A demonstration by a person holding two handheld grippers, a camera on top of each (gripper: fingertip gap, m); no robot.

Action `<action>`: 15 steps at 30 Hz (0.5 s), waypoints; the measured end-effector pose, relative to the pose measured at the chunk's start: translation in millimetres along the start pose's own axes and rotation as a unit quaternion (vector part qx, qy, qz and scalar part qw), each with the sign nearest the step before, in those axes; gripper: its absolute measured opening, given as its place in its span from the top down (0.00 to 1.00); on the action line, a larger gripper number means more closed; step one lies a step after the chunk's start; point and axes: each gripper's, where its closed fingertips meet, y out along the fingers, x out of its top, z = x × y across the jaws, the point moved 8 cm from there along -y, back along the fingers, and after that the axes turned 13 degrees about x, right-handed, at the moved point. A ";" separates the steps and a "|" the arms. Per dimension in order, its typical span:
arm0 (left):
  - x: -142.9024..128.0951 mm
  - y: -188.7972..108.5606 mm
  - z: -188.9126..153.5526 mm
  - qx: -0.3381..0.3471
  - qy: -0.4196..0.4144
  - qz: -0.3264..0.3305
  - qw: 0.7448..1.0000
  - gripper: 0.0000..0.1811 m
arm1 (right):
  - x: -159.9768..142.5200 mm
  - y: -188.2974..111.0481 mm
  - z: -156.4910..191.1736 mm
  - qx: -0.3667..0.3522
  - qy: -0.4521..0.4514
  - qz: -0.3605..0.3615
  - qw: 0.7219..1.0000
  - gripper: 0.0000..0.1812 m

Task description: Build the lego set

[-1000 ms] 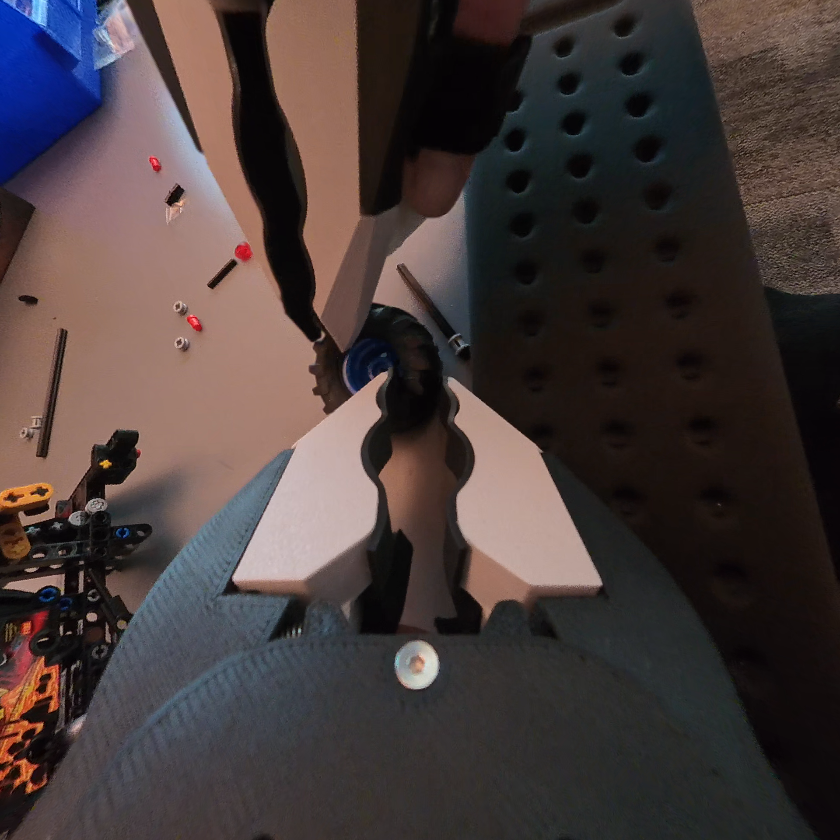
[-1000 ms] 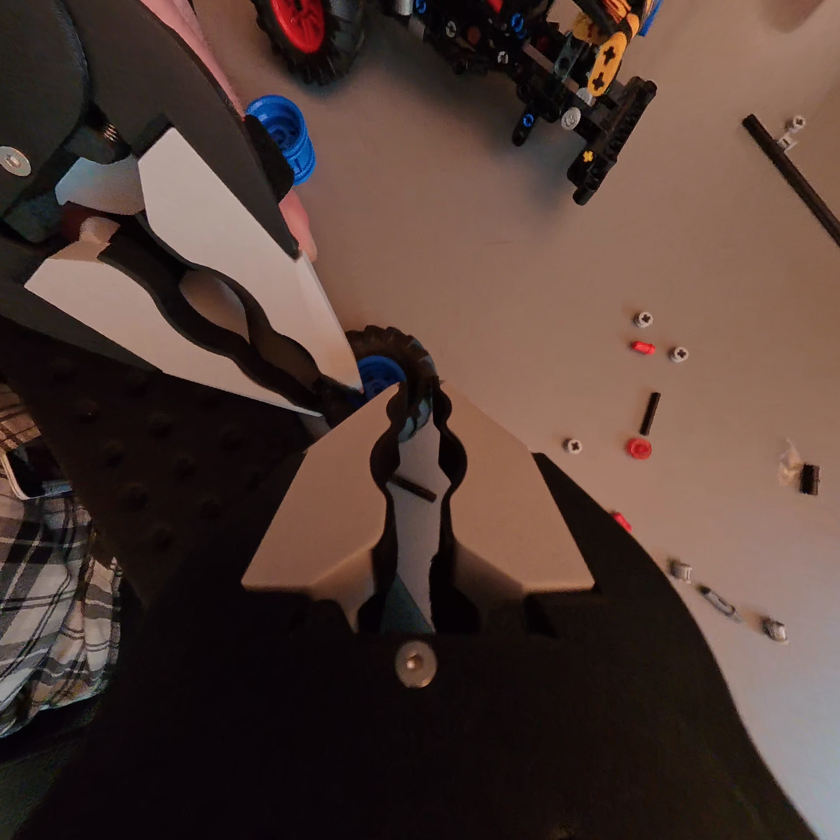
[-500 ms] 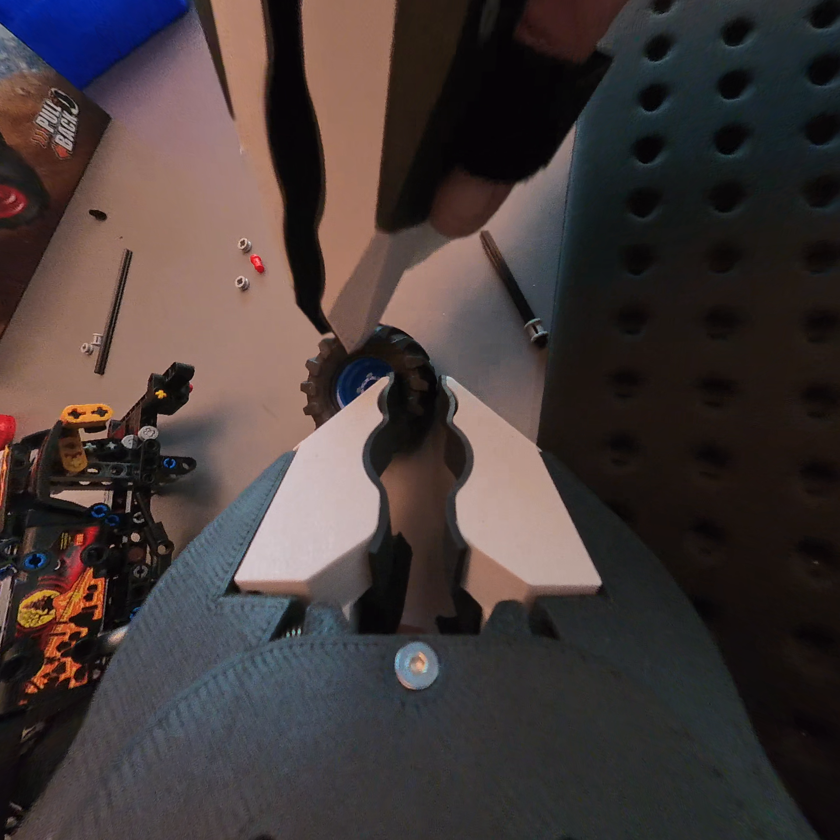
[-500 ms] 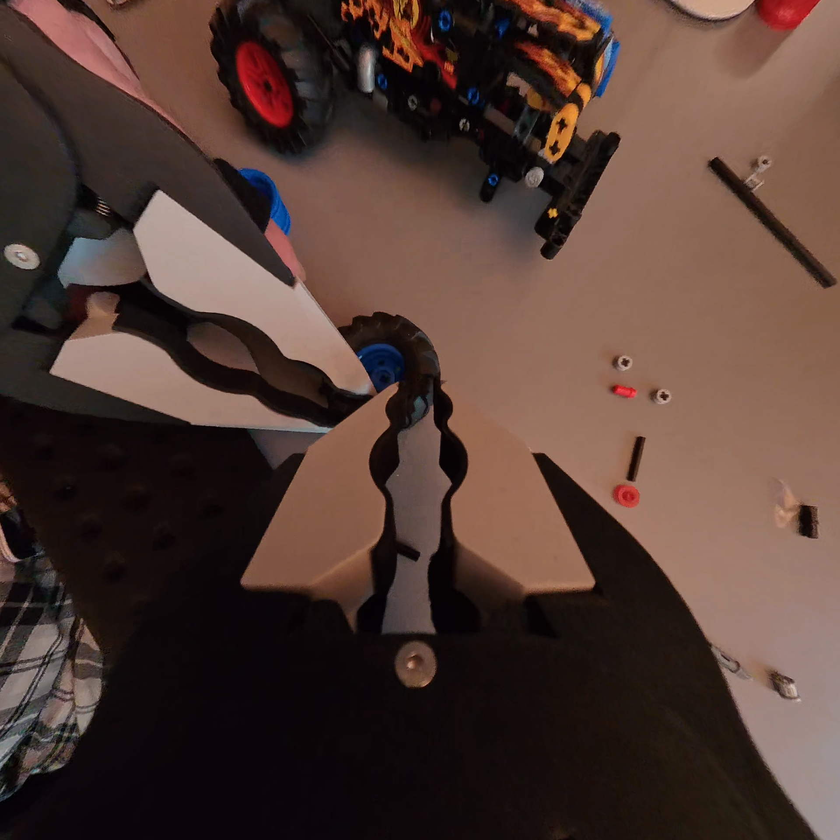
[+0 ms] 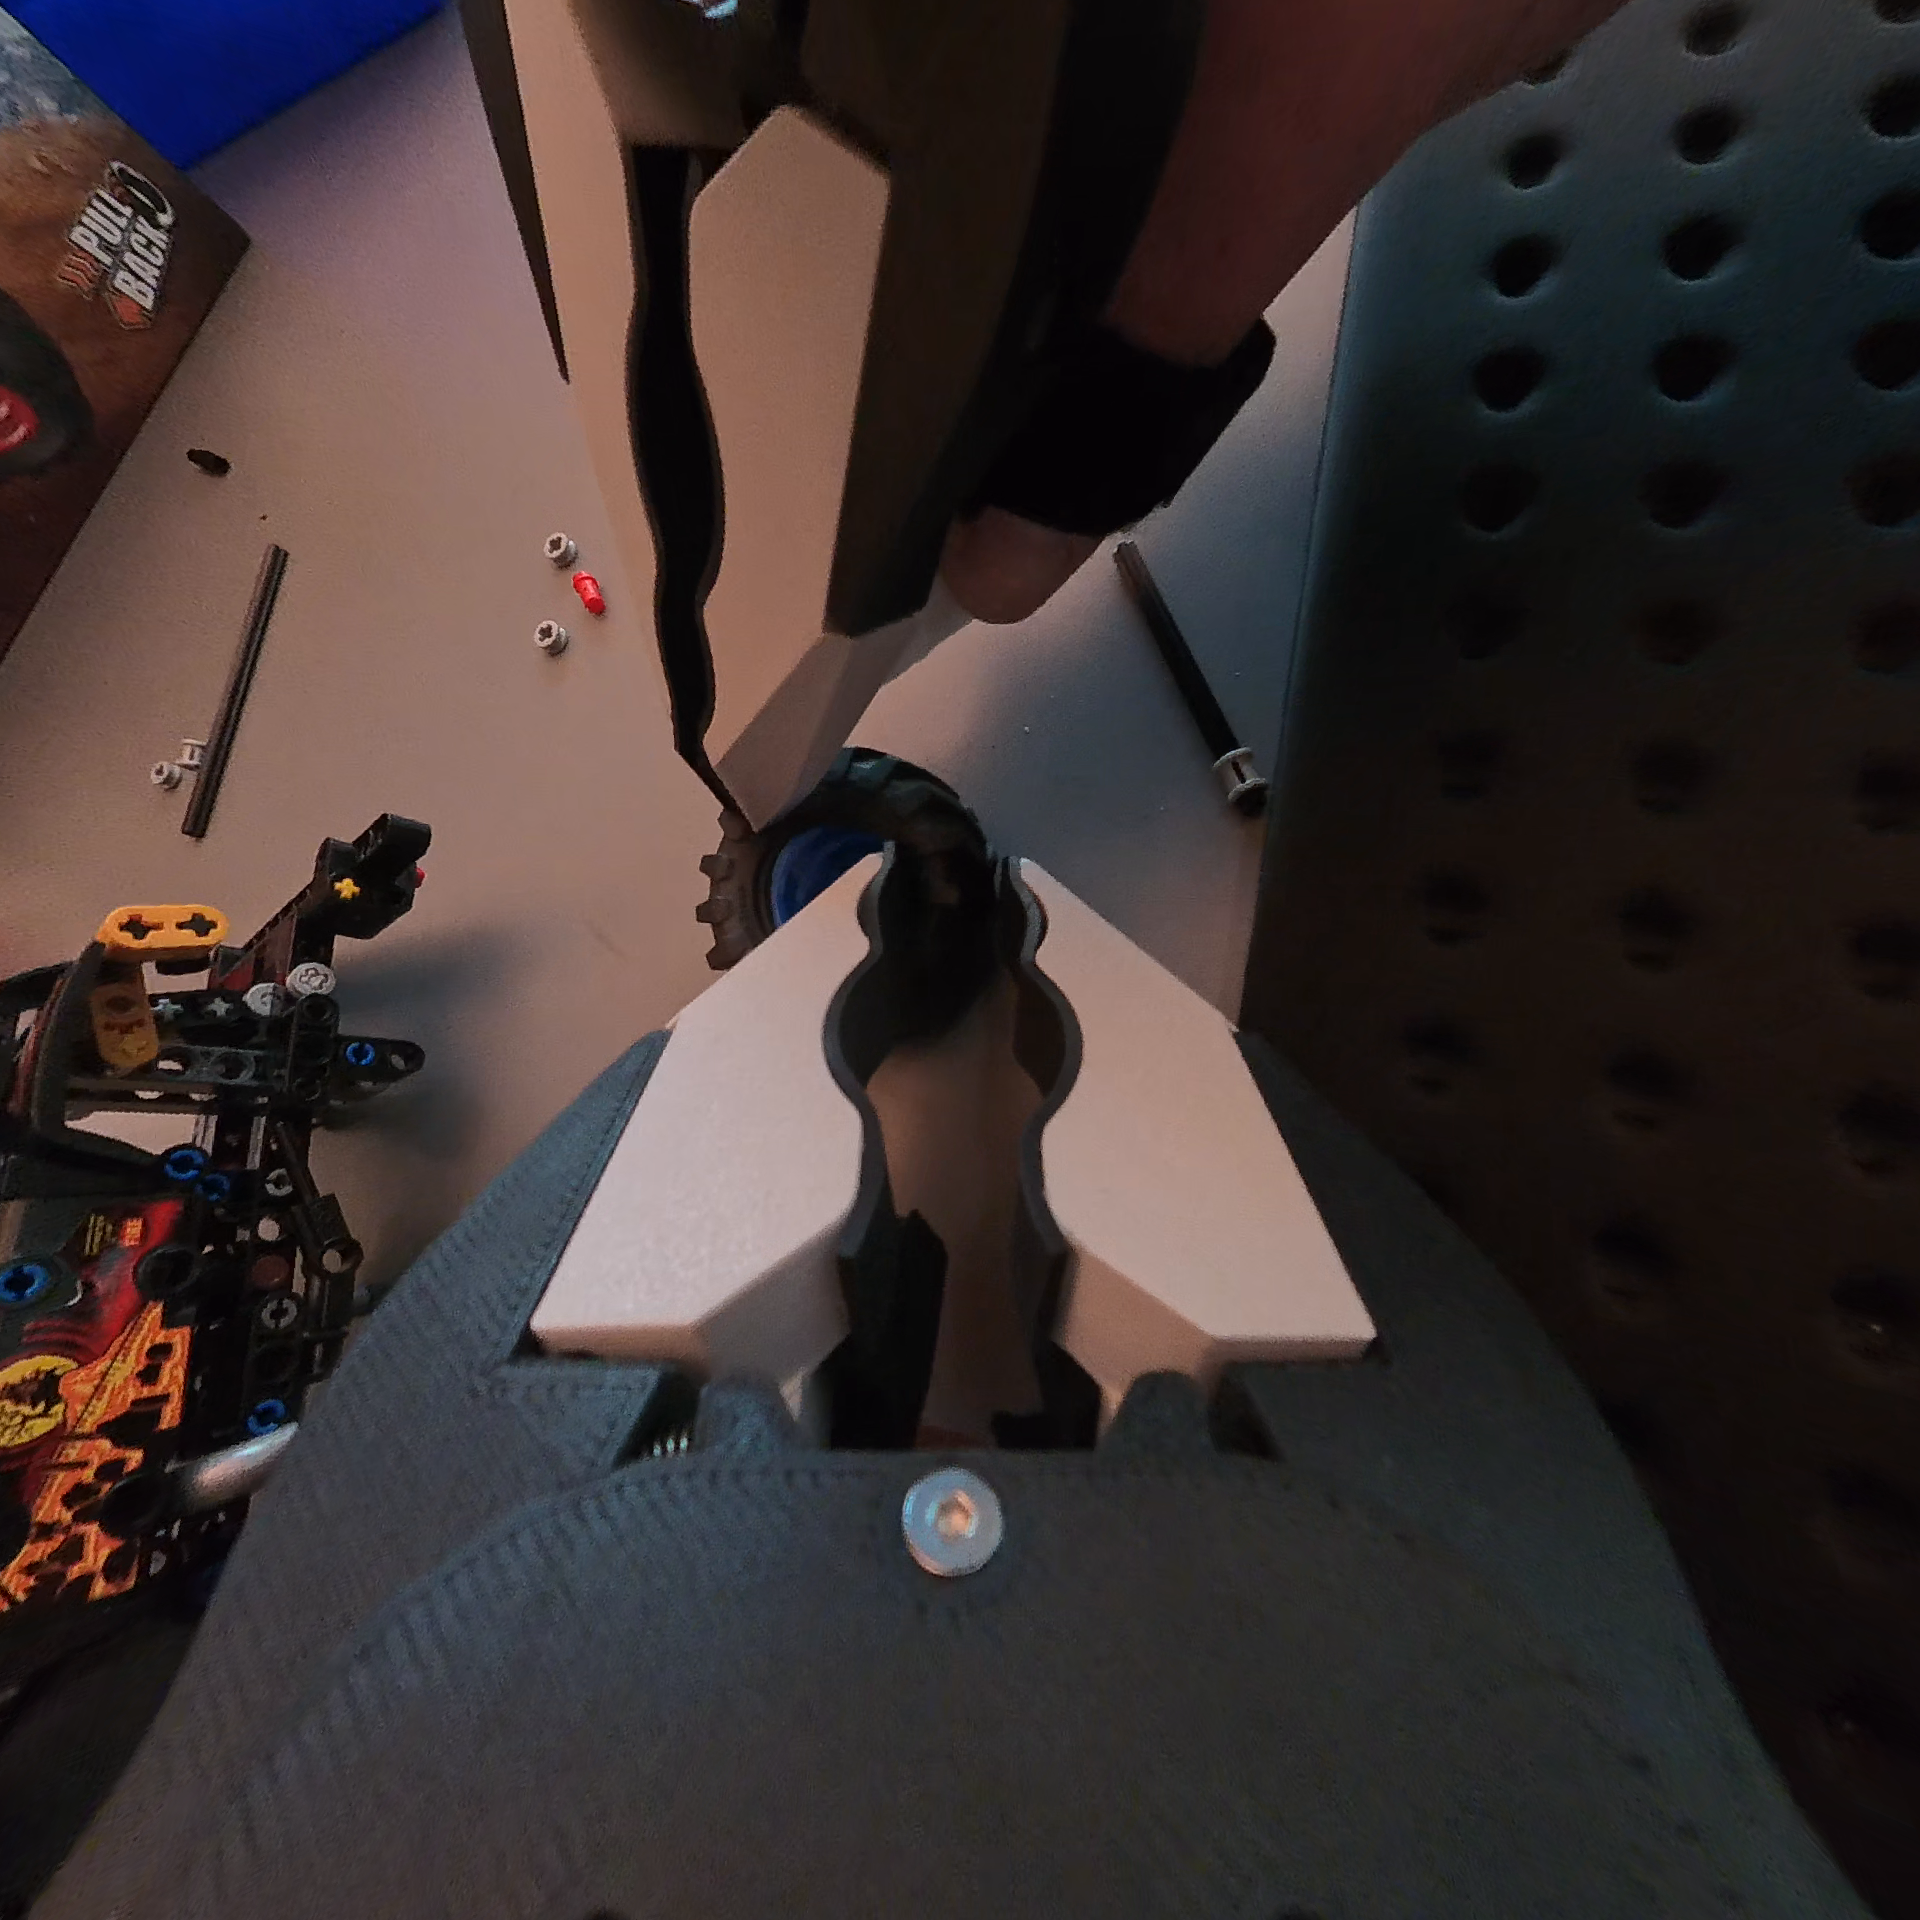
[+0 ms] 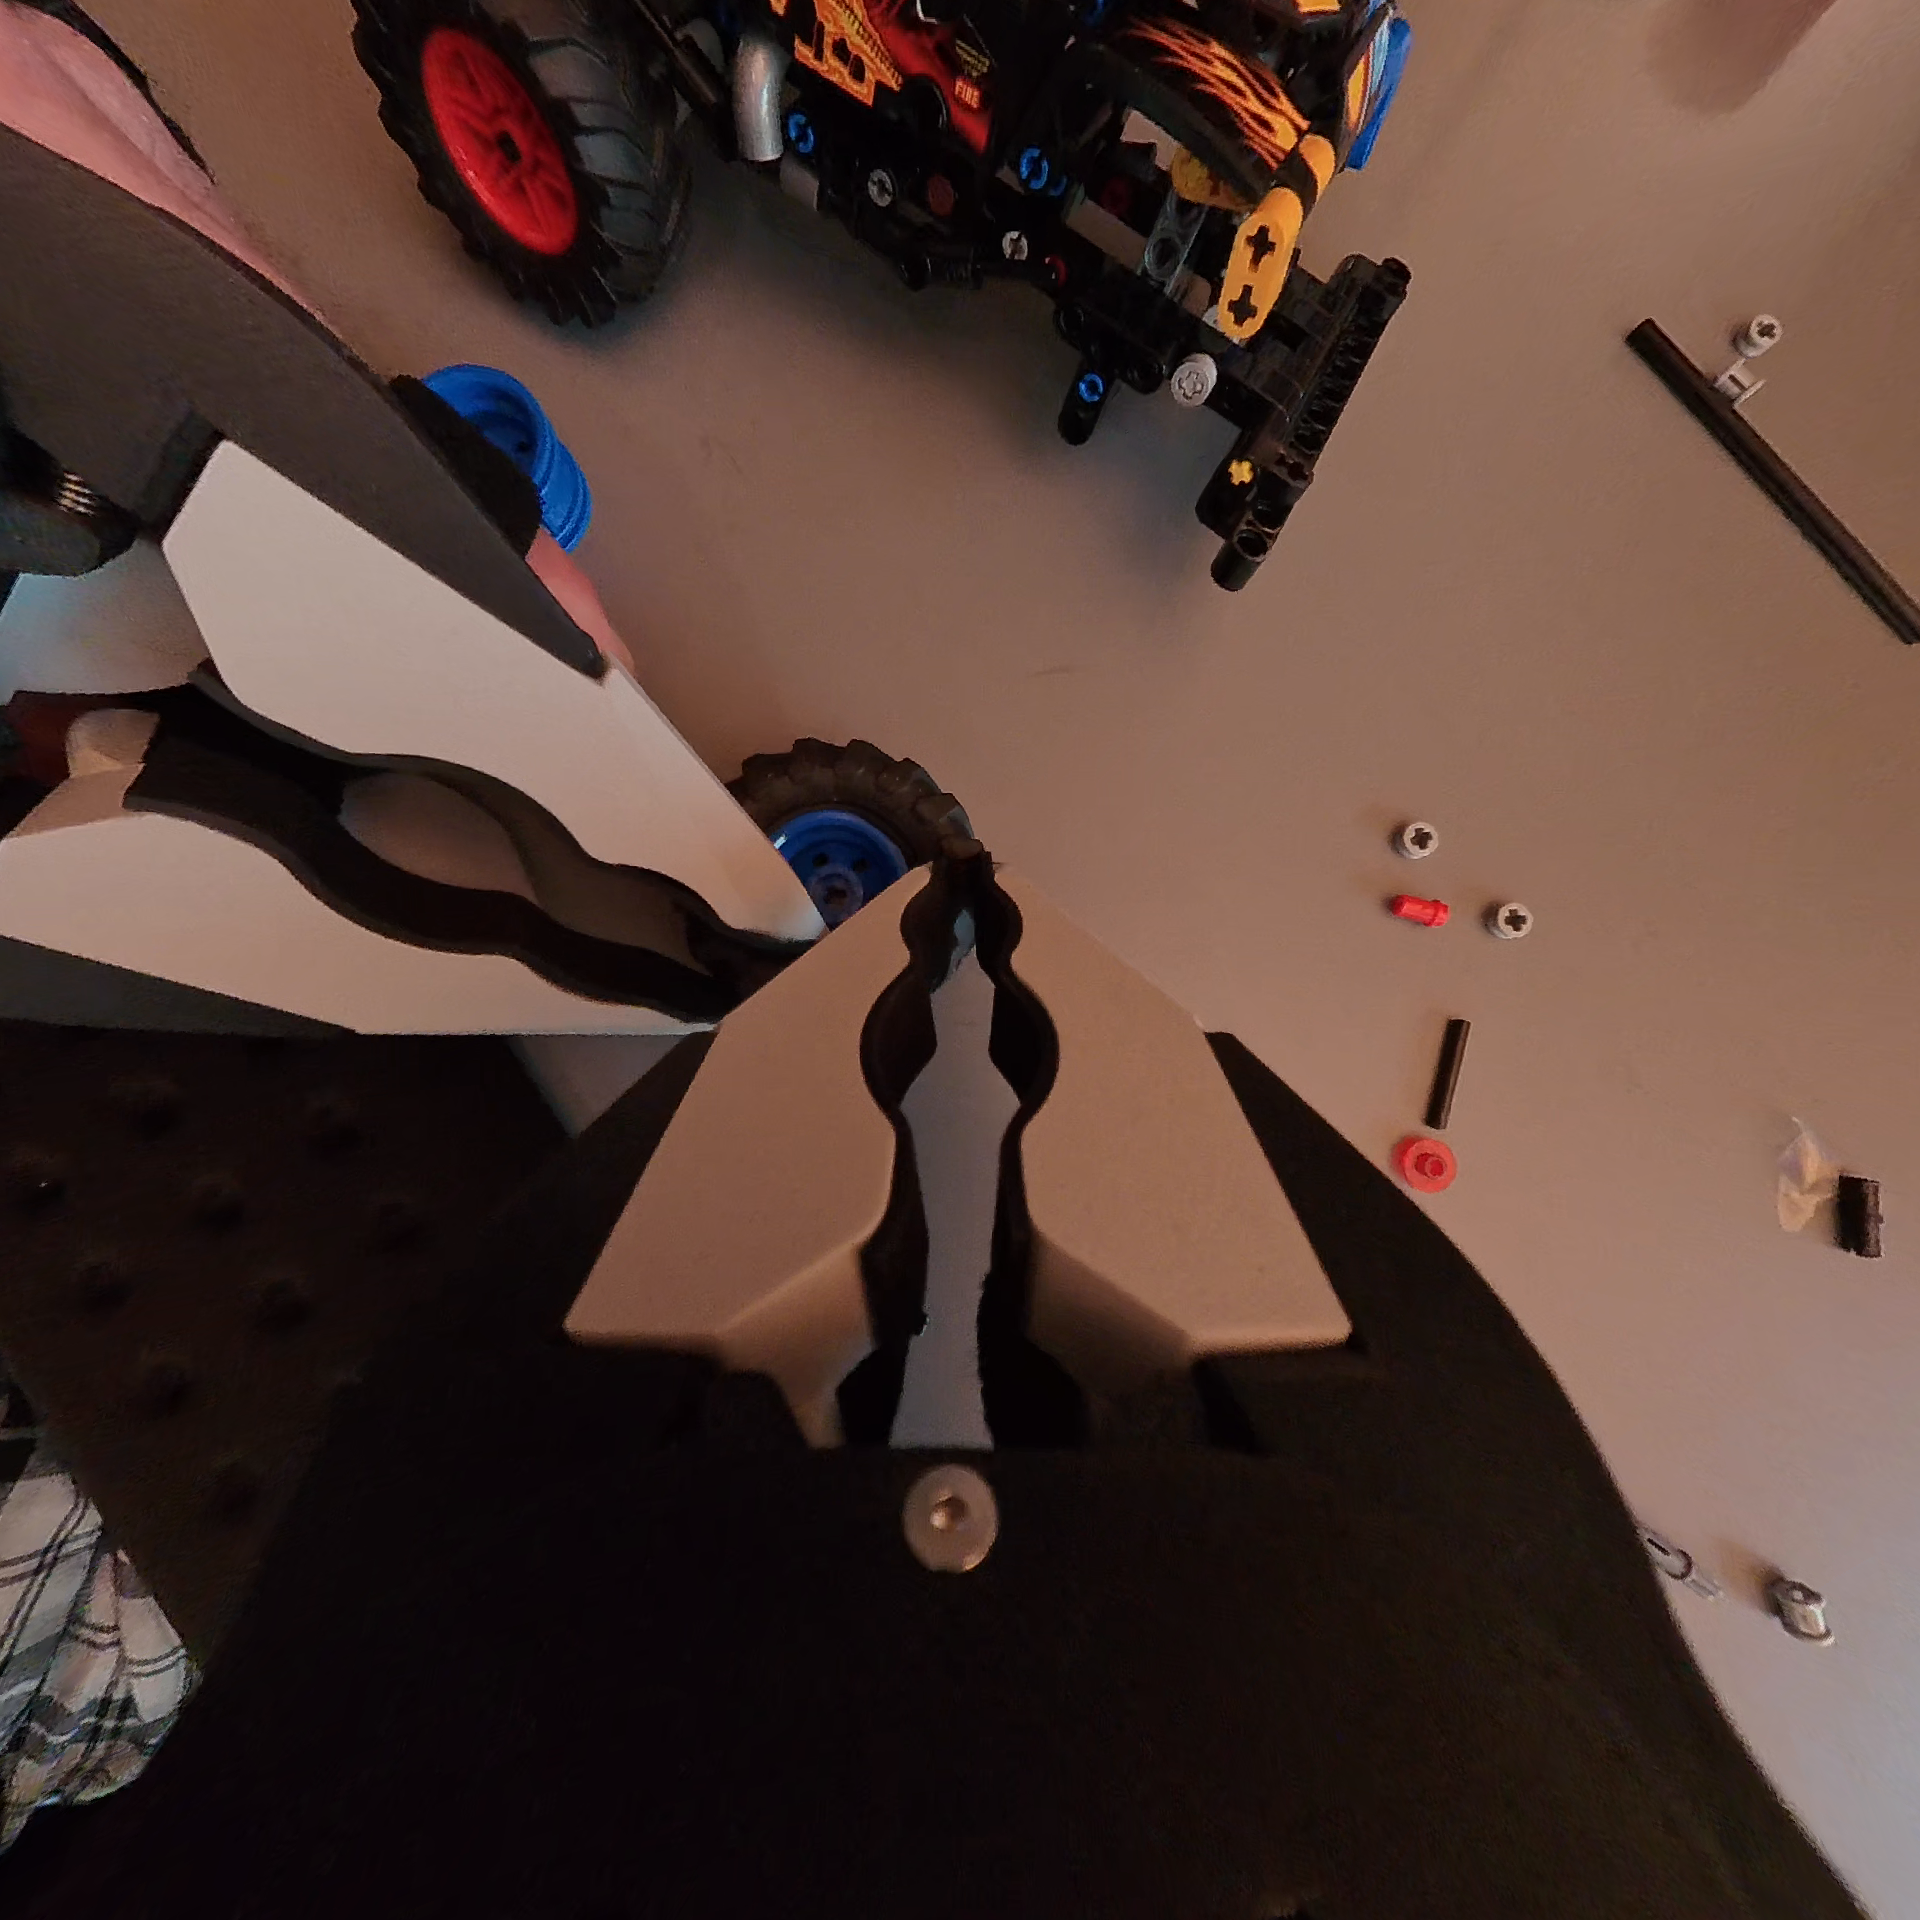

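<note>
Two hand-held grippers are seen meeting at a small wheel [image 6: 847,821] with a black tyre and blue hub, held between them above a pale table [image 6: 1143,727]. On the left gripper [image 5: 948,862], the fingertips are clamped on the tyre's tread, with the tyre filling the gap between the tips. On the right gripper [image 6: 961,868], the tips are drawn nearly together and pinched on the tyre's rim at its edge. Both grippers have pale, wedge-shaped fingers [image 5: 727,1122] lined with wavy black pads. Beyond the wheel, a partly built toy truck [image 6: 1039,156] is seen on the table, with flame-patterned panels and one large wheel with a red hub [image 6: 499,140] already fitted. A loose blue hub [image 6: 520,447] lies near it, partly hidden behind the left gripper. Small loose parts are scattered to the right: two grey bushings [image 6: 1415,840], a red pin [image 6: 1419,910], a short black pin [image 6: 1446,1072], a round red piece [image 6: 1425,1164] and a long black axle [image 6: 1766,478]. A second black axle [image 5: 1184,665] is seen lying beside a dark perforated chair [image 5: 1662,727].
</note>
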 end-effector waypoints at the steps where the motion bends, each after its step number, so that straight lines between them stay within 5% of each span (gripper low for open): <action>1: 0.2 0.3 -0.3 0.001 0.004 0.000 1.000 0.89 | 0.5 0.6 -0.2 -0.002 -0.001 0.002 1.000 0.98; 15: 4.8 -8.9 9.0 -0.018 0.015 -0.017 1.000 0.88 | -4.9 0.3 -0.6 -0.013 -0.045 -0.019 0.999 0.98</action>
